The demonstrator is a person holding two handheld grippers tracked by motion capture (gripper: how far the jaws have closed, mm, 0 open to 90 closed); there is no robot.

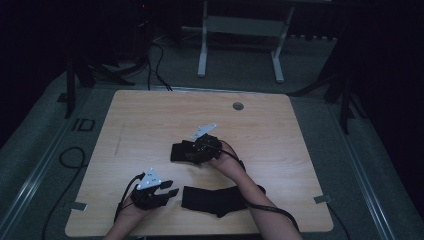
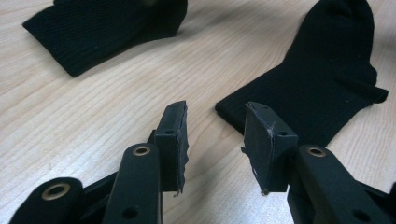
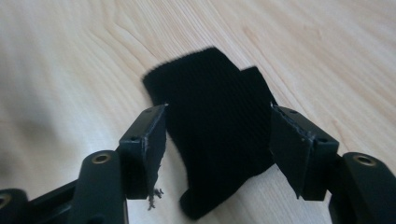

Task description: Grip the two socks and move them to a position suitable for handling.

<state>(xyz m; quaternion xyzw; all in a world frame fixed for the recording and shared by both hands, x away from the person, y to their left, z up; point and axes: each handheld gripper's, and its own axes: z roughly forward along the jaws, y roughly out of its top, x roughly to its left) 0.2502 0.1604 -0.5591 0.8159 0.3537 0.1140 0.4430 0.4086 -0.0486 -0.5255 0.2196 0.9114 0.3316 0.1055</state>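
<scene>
Wood table (image 1: 150, 120): right gripper (image 1: 182, 151) jaws wide over folded black sock (image 3: 215, 121) at center; left gripper (image 1: 172, 189) part-open, empty, flat sock (image 1: 215, 200) at its 3 o'clock.

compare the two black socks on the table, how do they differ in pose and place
The near sock lies stretched out flat by the table's front edge, while the far sock lies farther up, between the open right gripper's jaws. The near sock lies just ahead of the open left gripper. Both are black knit.

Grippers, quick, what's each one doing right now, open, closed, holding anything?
Left gripper: open, nothing held, pointed at the near sock.
Right gripper: open, jaws either side of the far sock, not pressing it.
</scene>
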